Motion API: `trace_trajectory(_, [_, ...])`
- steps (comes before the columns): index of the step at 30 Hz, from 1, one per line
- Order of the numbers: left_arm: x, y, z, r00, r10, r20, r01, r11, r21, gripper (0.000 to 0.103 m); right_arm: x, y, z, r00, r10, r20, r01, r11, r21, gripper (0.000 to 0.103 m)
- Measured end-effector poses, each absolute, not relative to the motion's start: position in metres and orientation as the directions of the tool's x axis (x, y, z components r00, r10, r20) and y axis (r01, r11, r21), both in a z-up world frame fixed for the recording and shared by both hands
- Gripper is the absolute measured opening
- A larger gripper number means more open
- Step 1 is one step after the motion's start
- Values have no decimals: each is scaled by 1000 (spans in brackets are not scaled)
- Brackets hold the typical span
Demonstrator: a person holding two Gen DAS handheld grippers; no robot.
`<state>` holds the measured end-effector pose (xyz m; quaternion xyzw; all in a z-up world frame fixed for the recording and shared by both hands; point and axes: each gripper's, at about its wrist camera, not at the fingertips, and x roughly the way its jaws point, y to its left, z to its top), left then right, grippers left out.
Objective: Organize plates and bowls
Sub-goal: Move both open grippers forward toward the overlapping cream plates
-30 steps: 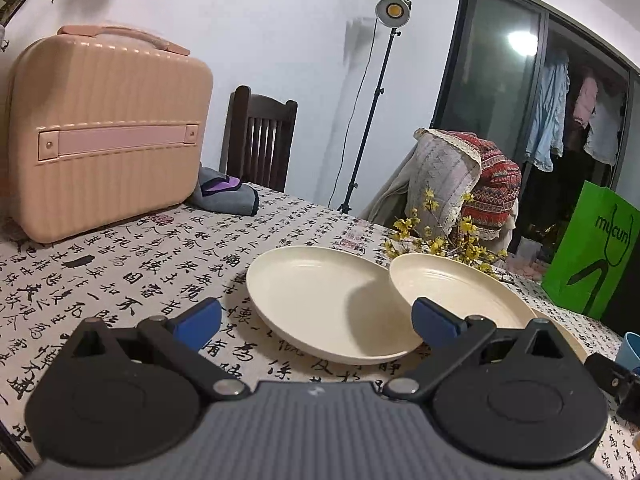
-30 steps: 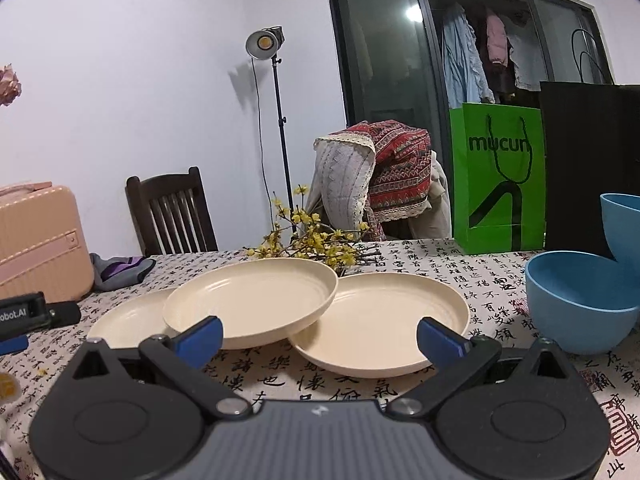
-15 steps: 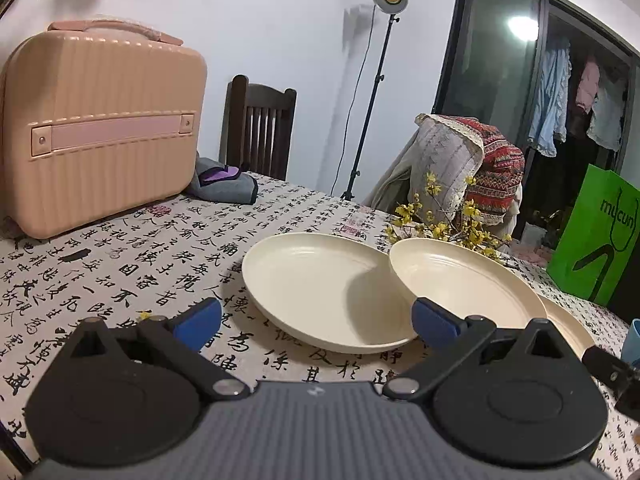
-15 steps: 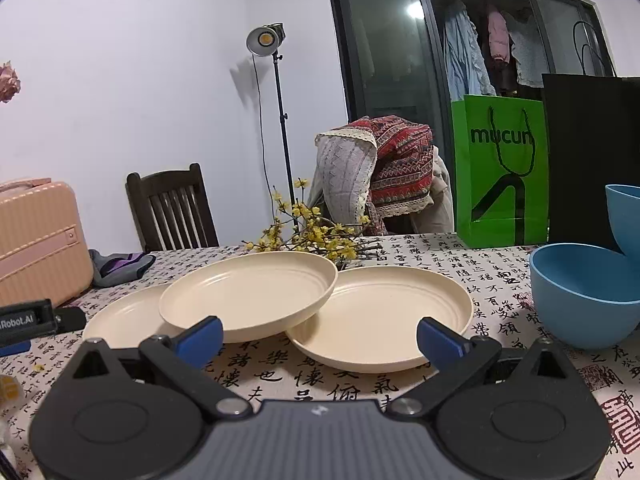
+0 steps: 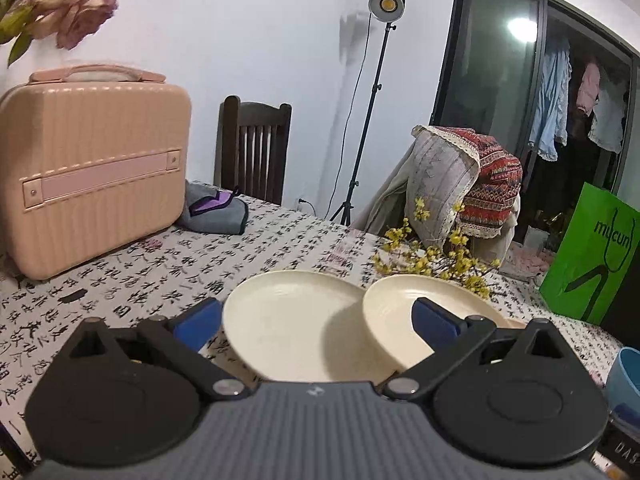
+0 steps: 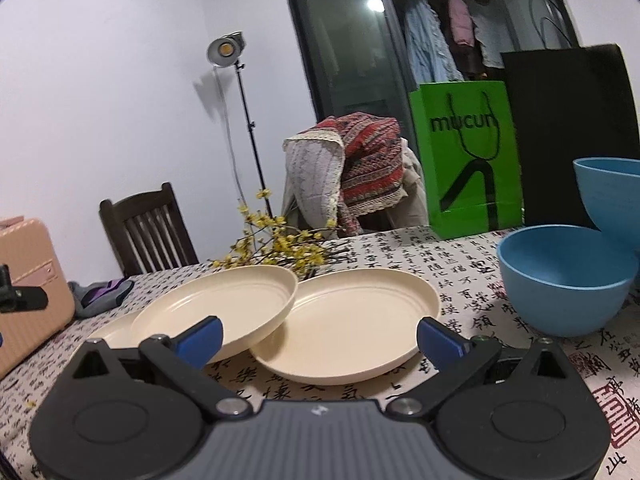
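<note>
Three cream plates are lying overlapped in a row on the patterned tablecloth, and the middle plate is riding tilted over its neighbours: the left plate is sitting dead ahead of the left gripper, the right plate straight ahead of the right gripper. Both grippers are hanging wide open and gripping nothing, short of the rims. The blue bowls are waiting just right of the plates, nearer the right hand.

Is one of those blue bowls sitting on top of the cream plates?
No: in the right wrist view the blue bowl stands on the tablecloth to the right of the nearest cream plate, apart from it.
</note>
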<state>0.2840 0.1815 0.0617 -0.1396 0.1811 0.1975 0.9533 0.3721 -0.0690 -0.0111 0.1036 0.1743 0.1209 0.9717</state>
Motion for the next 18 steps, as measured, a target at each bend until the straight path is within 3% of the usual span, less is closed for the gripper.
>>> trace_trajectory(9, [304,179,70,854,322,-409,-424,886,-190,103,389,-87,-10,906,236,-352,-117,937,328,103])
trace_trajectory(18, [333,186,68,847,293,-443,-425,874,-235,103,398,-81,17,903,229,-362,-123,948,293,103])
